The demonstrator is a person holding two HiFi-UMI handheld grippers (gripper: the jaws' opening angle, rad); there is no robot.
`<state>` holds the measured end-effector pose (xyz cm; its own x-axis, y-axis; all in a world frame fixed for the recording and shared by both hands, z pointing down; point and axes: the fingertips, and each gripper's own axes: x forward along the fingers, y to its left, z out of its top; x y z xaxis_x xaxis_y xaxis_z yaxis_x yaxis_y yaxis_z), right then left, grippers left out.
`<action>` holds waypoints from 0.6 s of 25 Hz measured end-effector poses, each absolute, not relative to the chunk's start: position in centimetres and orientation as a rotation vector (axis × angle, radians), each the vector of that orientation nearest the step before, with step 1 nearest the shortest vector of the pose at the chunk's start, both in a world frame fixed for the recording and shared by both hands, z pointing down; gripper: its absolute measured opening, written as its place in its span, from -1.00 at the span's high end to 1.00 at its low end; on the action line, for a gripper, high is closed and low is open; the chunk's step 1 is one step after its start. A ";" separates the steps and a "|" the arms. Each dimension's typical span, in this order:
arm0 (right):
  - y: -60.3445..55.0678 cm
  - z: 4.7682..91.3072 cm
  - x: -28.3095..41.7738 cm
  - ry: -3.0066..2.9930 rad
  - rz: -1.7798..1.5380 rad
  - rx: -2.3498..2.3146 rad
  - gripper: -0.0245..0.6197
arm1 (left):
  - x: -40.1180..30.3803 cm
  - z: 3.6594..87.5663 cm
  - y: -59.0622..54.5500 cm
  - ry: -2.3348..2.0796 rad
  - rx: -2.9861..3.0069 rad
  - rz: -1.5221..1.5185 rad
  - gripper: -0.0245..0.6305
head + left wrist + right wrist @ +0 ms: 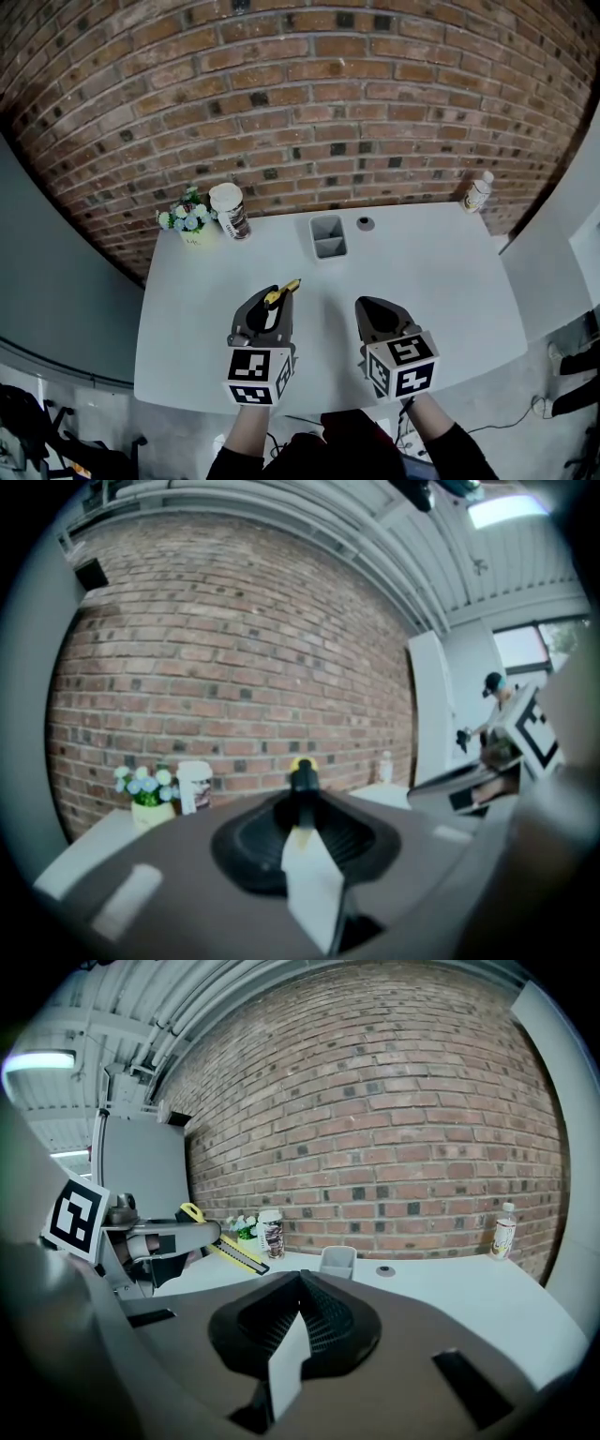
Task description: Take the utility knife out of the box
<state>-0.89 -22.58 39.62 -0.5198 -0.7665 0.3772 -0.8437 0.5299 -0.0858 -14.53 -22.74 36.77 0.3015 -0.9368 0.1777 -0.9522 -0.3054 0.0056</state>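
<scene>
Left tool (pixel 272 307) clamped on utility knife (pixel 282 291), lower centre of frame, over bench (pixel 441 281), well apart from grey box (pixel 327 234). Right tool (pixel 370 311) closed, empty. Knife judged light, rigid, slick; hold mid-handle, away from the blade end.

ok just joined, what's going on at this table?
A person holds a hand-held gripper in each hand over a white table. The left hand-held gripper is shut on a yellow and black utility knife, whose tip pokes out ahead of the jaws. The knife is up off the table and well clear of the grey box, which stands near the brick wall. The right hand-held gripper hangs beside the left one, jaws together with nothing in them.
</scene>
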 end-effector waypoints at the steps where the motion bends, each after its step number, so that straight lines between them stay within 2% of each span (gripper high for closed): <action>1: -22.1 39.6 -1.0 -2.479 0.372 1.344 0.90 | -14.7 36.7 -22.2 -1.783 2.444 0.212 0.70; 15: -15.3 38.8 -1.5 -2.477 0.328 1.382 0.90 | -16.1 36.6 -15.2 -1.784 2.456 0.204 0.70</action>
<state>-1.46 -15.30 38.78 -0.5003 -0.7901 0.3542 -0.8551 0.5151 -0.0587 -16.11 -15.17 36.62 0.3051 -0.9377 0.1660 -0.9510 -0.3092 0.0013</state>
